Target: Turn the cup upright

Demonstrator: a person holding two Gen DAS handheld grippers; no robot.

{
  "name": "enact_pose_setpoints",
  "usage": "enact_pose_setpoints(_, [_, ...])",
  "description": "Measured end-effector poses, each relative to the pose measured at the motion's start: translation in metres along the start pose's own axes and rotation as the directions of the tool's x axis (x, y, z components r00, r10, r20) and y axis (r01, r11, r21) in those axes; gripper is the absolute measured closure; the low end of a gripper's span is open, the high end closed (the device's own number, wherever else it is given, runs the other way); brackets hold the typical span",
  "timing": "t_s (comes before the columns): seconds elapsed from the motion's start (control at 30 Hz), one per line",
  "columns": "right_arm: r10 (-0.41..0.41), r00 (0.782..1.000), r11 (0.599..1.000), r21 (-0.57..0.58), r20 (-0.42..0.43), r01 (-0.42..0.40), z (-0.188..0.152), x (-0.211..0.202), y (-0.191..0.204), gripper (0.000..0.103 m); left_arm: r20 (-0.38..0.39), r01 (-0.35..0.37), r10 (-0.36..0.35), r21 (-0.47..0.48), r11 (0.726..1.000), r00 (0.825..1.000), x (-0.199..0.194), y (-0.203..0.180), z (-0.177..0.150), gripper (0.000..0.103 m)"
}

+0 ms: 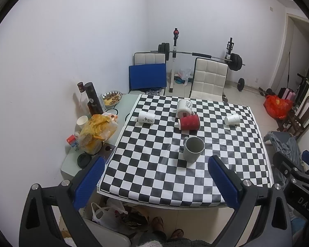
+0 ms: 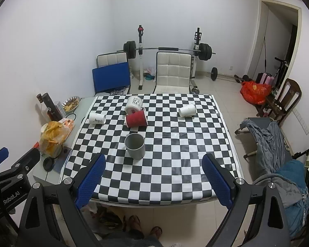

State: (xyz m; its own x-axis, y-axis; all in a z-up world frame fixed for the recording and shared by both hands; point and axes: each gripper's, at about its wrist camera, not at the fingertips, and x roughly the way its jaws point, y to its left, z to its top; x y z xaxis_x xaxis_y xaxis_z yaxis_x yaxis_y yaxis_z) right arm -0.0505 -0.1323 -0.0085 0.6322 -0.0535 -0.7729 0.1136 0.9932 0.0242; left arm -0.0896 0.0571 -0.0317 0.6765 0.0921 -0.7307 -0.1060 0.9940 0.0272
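A grey mug [image 1: 192, 149] [image 2: 135, 145] stands upright on the checkered cloth [image 1: 154, 175] [image 2: 175, 164]. Behind it a red ribbed paper cup [image 1: 190, 122] [image 2: 136, 118] lies on its side. A white mug with "TEA" print [image 1: 184, 107] [image 2: 133, 104] lies tipped behind it. A white paper cup [image 1: 146, 117] [image 2: 96, 118] lies on its side at the left. Another white paper cup [image 1: 232, 119] [image 2: 187, 110] lies on its side at the right. My left gripper [image 1: 154, 182] and right gripper [image 2: 153, 180] are both open, empty, above the table's near edge.
Left of the cloth are a dark bottle [image 1: 93, 98], a yellow bag [image 1: 98, 129], a snack bowl [image 1: 112, 98] and a small carton [image 1: 73, 143]. White chairs [image 2: 173, 72] and a barbell rack [image 2: 169, 50] stand behind the table. A clothes-draped cot [image 2: 274, 144] is at the right.
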Motion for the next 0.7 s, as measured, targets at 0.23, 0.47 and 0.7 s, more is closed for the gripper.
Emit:
enact_pose_setpoints(0.23, [0.0,1.0,1.0,0.0,0.0,0.0,-0.0014,0.0001,-0.0001,0.007,0.0,0.002,-0.002,0.0,1.0,1.0,-0.0006,-0.0004,-0.0008,0.001])
enact_pose_setpoints(0.47, [-0.001,1.0,1.0,-0.001,0.001,0.001,-0.0028,0.0002,0.0004,0.007,0.0,0.001,-0.001,-0.003,1.0,1.0,-0.0009,-0.0007,-0.0021,0.0])
enact_pose_setpoints(0.7, [0.009,1.0,1.0,-0.005,-0.005,-0.009,0.0014,-0.0078,-0.004,0.007,0.005,0.0,0.0,-0.003,1.0,1.0,-0.0025,-0.0016,-0.0014,0.0])
